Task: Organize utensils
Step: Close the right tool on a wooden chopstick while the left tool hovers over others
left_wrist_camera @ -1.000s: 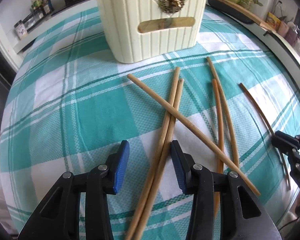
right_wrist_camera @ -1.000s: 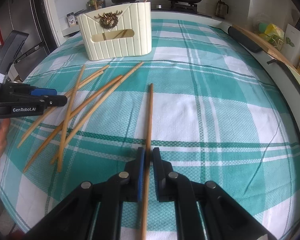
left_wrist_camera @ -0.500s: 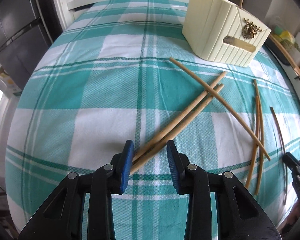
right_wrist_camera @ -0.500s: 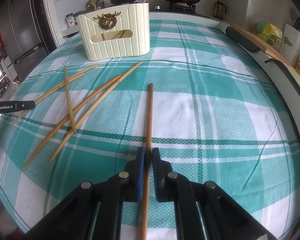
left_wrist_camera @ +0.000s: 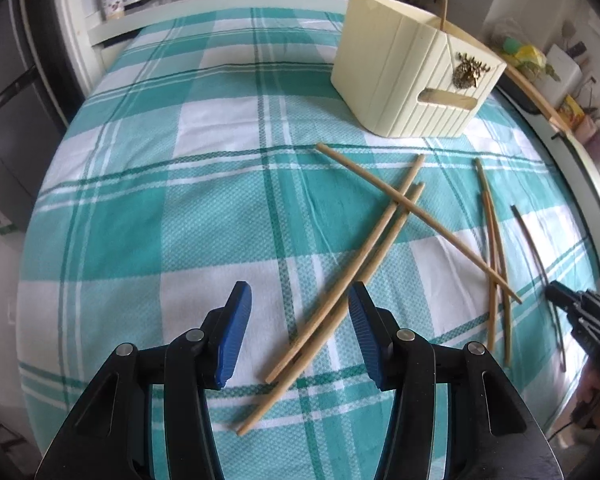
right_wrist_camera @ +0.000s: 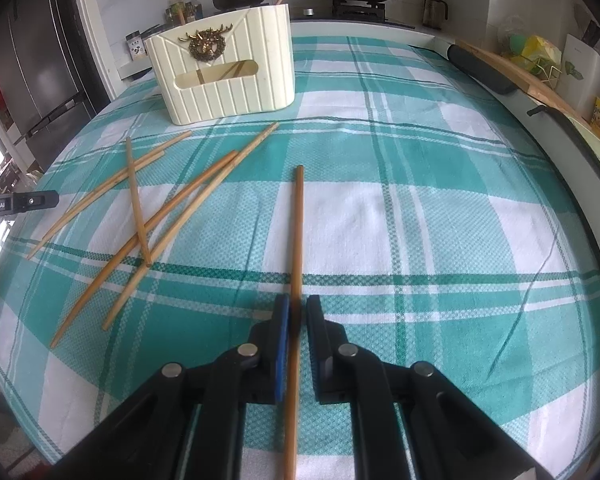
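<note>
Right wrist view is showing the right gripper (right_wrist_camera: 296,320) clamping a darker brown chopstick (right_wrist_camera: 298,224), its long axis running straight away along the fingers toward the cream holder (right_wrist_camera: 224,80) at the far side of the teal plaid tablecloth (right_wrist_camera: 420,200). Five paler chopsticks (right_wrist_camera: 156,216) are lying crossed to its left, slender and tapered, pointing roughly at the holder. Left wrist view is showing the left gripper (left_wrist_camera: 298,332) with its jaws opening, two pale chopsticks (left_wrist_camera: 340,296) lying diagonally between the pads, untouched.

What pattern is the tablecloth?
Teal-and-white plaid tablecloth, clearest in the right wrist view.
</note>
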